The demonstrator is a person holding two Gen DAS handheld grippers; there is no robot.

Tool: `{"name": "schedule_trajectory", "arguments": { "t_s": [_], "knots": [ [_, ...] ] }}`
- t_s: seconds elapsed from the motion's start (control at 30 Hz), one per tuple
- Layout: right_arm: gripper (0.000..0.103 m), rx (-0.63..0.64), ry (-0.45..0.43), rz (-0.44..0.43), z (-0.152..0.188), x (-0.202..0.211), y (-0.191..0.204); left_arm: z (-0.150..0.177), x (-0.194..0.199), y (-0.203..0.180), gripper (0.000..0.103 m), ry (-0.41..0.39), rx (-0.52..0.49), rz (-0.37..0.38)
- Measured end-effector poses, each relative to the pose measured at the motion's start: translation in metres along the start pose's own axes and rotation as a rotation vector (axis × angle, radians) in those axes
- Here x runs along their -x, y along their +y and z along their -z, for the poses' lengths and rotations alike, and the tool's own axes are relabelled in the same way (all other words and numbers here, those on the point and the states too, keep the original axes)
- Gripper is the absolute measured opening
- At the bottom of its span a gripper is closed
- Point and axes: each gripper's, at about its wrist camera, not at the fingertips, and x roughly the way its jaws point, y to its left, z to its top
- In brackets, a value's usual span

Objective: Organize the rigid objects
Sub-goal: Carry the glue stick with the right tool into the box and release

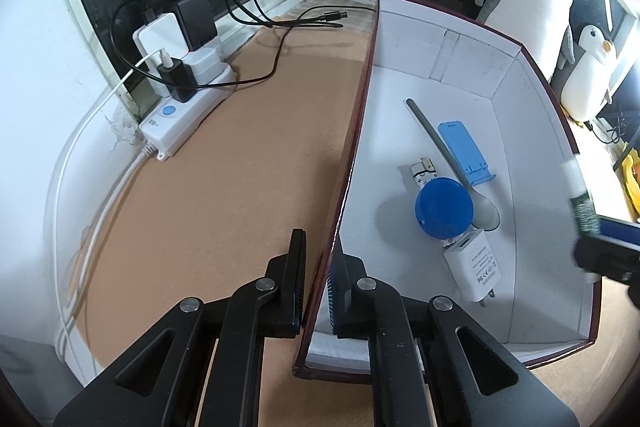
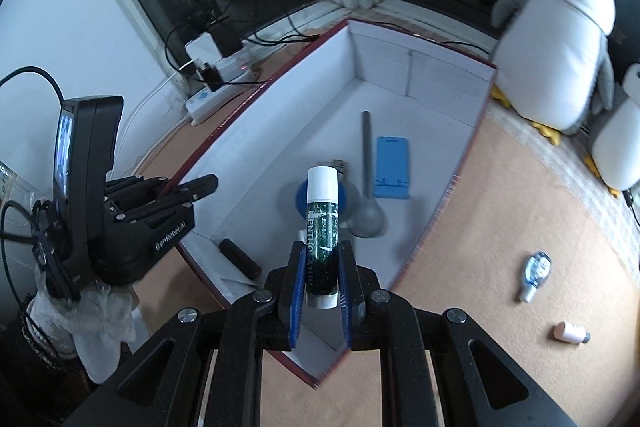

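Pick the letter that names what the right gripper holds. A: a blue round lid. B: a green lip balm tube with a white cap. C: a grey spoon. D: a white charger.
B: the right gripper is shut on the green lip balm tube, held over the box; the spoon lies inside it.
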Motion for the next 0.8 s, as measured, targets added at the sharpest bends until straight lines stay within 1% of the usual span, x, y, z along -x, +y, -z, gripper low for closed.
{"name": "schedule_trajectory", "arguments": {
  "t_s": [0.23,0.53,0.8],
  "knots": [
    [0.014,0.042,0.055,-0.014,-0.012,-0.030,0.020,0.000,0.000,0.001,0.008,-0.003,0.000,0.006],
    [0.014,0.066,0.102,-0.021,-0.021,-0.052,0.030,0.000,0.000,0.001,0.008,-0.003,0.003,0.011],
    [0.014,0.045,0.141,-0.034,-0.025,-0.070,0.030,0.000,0.000,0.001,0.008,-0.003,0.007,0.016]
  ]
}}
